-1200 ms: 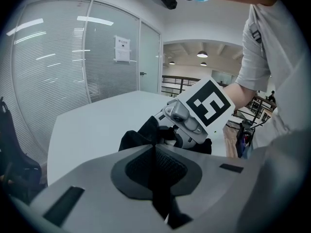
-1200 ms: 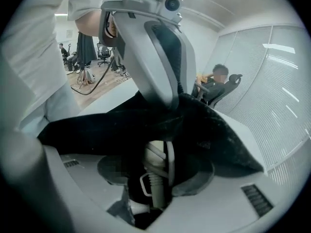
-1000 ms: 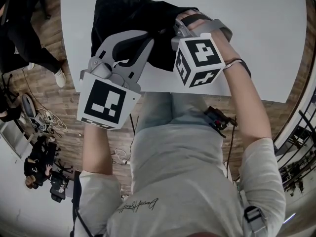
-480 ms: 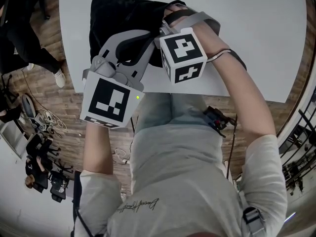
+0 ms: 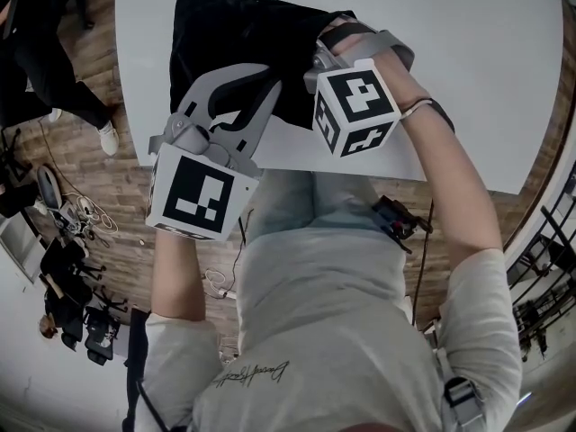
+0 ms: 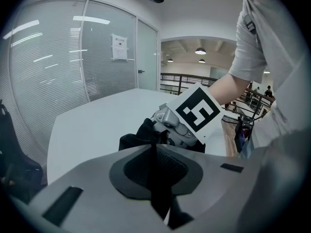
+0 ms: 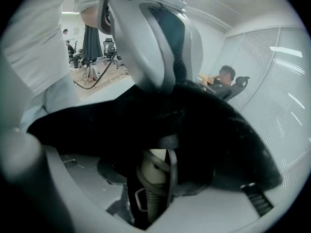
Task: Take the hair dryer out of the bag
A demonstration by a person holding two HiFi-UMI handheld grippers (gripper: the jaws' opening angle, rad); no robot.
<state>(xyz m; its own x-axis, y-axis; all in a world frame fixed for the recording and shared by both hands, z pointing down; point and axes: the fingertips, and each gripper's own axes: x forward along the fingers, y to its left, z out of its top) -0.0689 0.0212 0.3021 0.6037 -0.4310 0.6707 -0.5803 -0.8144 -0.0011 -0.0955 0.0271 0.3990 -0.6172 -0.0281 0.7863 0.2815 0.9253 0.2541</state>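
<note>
Two hand-held grippers | left easing, pinching bag edge | right closing on hair dryer

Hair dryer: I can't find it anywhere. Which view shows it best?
The right gripper view: the hair dryer, a pale handle with cord wrapped round it, pokes out under the black bag. The head view and left gripper view show only the bag.

White table, near edge curved, top pale under flat overhead light. Wood-plank floor beyond its left edge, with loose cables and dark office chairs on it. Glass partition wall with horizontal blinds, paper notice stuck on. Round ceiling lamps lit above a black railing past the table's far edge.
</note>
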